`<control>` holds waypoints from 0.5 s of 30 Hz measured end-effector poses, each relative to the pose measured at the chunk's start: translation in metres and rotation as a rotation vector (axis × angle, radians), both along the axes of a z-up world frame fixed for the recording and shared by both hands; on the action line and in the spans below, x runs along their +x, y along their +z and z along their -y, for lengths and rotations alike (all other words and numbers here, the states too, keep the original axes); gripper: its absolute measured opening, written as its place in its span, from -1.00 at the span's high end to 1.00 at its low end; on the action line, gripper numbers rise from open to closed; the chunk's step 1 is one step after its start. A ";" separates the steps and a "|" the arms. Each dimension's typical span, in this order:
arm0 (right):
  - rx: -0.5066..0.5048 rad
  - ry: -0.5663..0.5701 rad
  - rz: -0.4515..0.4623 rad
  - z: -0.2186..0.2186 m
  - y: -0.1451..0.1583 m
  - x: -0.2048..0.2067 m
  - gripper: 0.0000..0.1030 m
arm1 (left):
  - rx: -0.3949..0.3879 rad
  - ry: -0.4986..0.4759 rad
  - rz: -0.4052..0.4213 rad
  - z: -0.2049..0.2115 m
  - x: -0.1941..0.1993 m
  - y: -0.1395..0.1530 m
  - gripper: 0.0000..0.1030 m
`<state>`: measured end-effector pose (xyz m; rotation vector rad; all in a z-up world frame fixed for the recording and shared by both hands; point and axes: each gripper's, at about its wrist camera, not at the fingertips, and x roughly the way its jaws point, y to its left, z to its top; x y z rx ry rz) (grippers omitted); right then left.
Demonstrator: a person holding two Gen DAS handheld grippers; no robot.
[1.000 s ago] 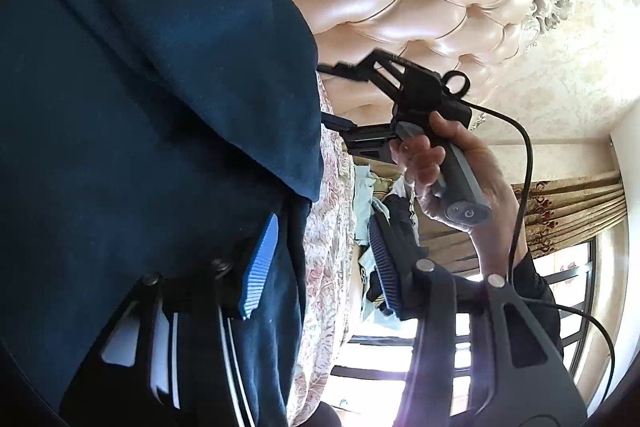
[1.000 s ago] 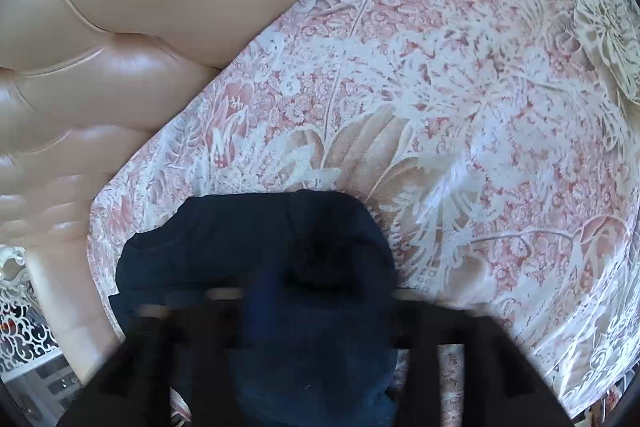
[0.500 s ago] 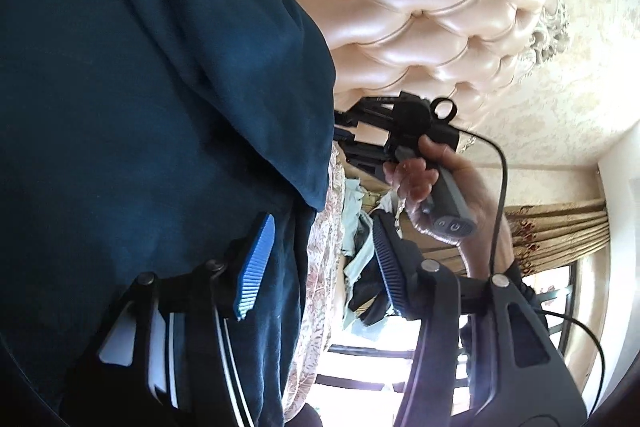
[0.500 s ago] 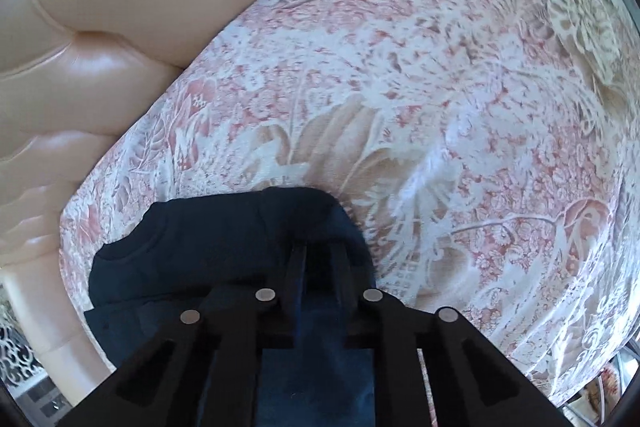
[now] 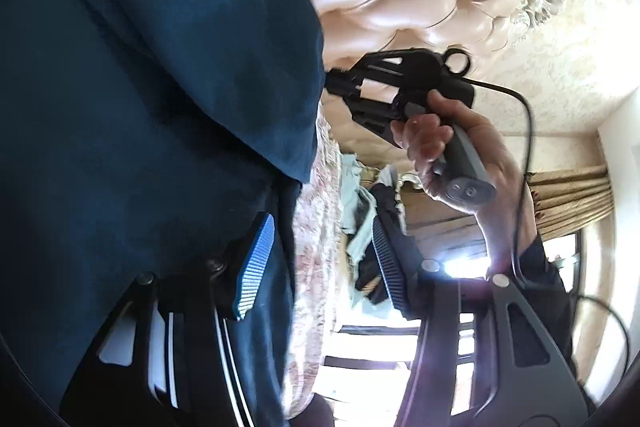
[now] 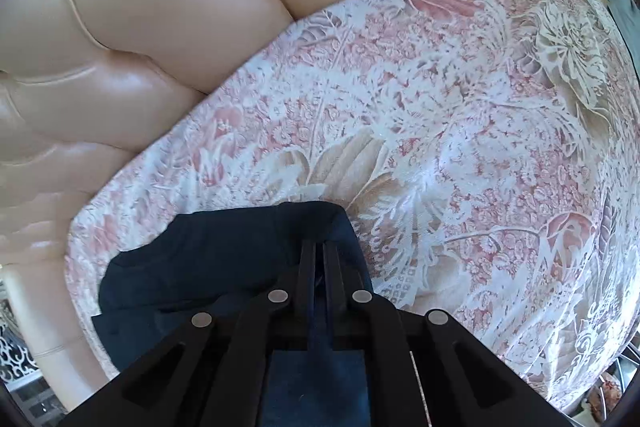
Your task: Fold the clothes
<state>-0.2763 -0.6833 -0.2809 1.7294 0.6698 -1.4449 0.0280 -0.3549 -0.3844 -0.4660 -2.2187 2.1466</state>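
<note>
While its two black fingers stand nearly together with a strip of dark cloth between them, the right gripper point(image 6: 319, 267) pinches an edge of the navy garment point(image 6: 224, 251). That garment lies partly on the floral lace bedspread point(image 6: 460, 131), near the edge of the bed where it meets the tufted headboard point(image 6: 152, 27), and a neckline-like curve shows at its left side.

On the other wrist camera, the left gripper point(image 5: 320, 259) stands wide, its blue-ribbed pad point(image 5: 256, 263) against the garment point(image 5: 120, 107) and its far pad clear of it; it grips nothing that I can see. The cloth fills the left half of that view, with one layer hanging over another and ending in a hemmed edge.

Beyond it, the person's hand point(image 5: 460, 147) works the handle of the right gripper, whose tip meets the cloth's edge. Farther off, a pile of other clothes point(image 5: 360, 219) lies on the bed, with the curtain point(image 5: 572, 195) and a bright window behind.

As for progress, I judge the garment mid-fold: one layer seems doubled over, but no neat rectangle shows, and the far pile looks unfolded.
</note>
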 end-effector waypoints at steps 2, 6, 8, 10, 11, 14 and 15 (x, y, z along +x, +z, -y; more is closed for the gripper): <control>-0.014 -0.008 0.015 -0.003 0.006 -0.004 0.95 | 0.087 0.014 -0.005 0.000 -0.010 -0.013 -0.07; -0.032 -0.028 0.055 -0.009 0.011 -0.008 0.95 | 0.177 0.029 0.011 0.002 -0.027 -0.028 -0.07; -0.037 -0.025 0.068 -0.006 0.006 -0.005 0.95 | 0.192 0.049 0.025 0.005 -0.036 -0.031 -0.07; -0.043 -0.026 0.080 -0.005 0.003 -0.003 0.95 | 0.207 0.054 0.038 0.010 -0.045 -0.033 -0.04; -0.045 -0.028 0.086 -0.005 0.002 -0.002 0.95 | 0.198 0.060 0.046 0.013 -0.052 -0.031 0.00; -0.053 -0.038 0.097 -0.006 0.001 -0.004 0.95 | 0.152 0.048 0.102 0.018 -0.067 -0.029 0.31; -0.056 -0.042 0.101 -0.007 0.001 -0.005 0.95 | 0.124 0.038 0.132 0.019 -0.071 -0.028 0.57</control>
